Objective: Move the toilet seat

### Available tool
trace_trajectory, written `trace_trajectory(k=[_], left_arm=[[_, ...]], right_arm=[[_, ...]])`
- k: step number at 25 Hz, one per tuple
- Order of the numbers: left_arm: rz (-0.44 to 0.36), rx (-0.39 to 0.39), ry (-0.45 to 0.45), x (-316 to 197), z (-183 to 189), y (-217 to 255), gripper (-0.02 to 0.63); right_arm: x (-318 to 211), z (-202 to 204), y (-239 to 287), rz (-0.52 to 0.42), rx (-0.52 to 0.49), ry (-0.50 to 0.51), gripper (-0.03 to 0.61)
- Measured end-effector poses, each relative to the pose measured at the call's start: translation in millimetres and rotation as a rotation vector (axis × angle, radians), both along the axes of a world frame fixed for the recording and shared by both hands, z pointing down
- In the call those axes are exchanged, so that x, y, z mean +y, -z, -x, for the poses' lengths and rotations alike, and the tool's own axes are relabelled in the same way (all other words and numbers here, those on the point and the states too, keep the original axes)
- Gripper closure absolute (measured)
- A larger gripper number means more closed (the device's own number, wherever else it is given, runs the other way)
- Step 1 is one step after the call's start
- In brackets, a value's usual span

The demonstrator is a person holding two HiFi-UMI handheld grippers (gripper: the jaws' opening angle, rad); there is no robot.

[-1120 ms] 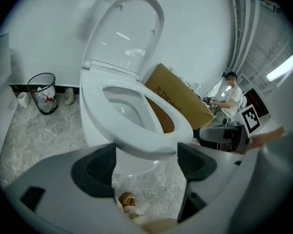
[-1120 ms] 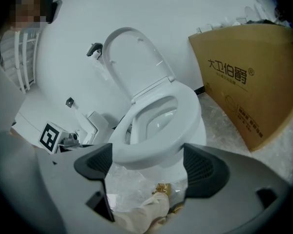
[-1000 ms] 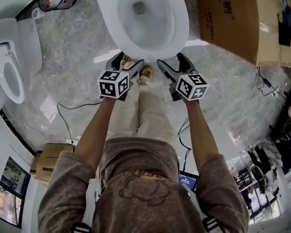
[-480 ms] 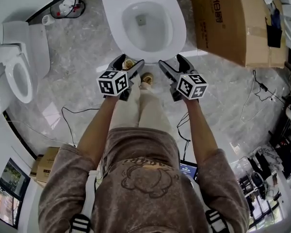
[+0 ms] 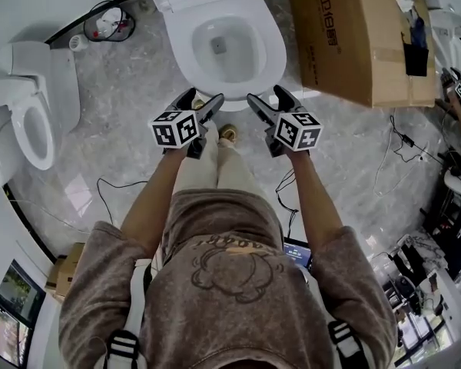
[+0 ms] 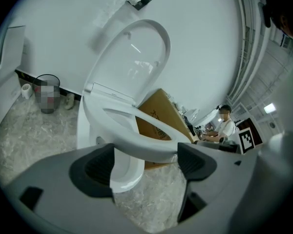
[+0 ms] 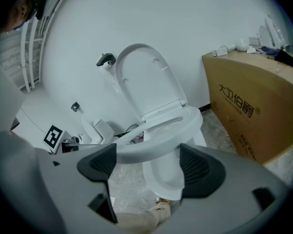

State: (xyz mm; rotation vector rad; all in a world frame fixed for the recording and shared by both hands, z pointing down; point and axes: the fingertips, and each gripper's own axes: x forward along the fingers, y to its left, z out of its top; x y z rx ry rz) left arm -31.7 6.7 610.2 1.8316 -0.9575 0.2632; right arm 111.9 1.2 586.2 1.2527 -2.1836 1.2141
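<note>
Toilet seat [image 5: 178, 52] left ungripped: left gripper [image 5: 201, 98] jaws held wide; right gripper [image 5: 266, 96] jaws wide, just narrowed. Seat front just ahead, untouched. Seat laid flat, long axis 12–6, front toward 6.

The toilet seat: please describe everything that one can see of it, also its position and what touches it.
The toilet seat is a white oval ring, smooth and glossy, plastic by its look. It is lowered, about level, and seems to lie on the rim of the white bowl. At its rear the lid stands raised upright. Nothing else touches it.
</note>
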Motion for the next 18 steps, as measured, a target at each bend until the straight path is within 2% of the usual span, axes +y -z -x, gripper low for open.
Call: trace_trajectory(k=[12, 18], left_arm=[[-0.041, 0.027, -0.014, -34, 10, 46, 0.212], [-0.053, 0.003, -0.018, -52, 13, 62, 0.212]], right_arm=[[-43, 9, 49, -0.074, 0.037, -0.029, 0.189], [-63, 13, 69, -0.106, 0.031, -0.058, 0.187]])
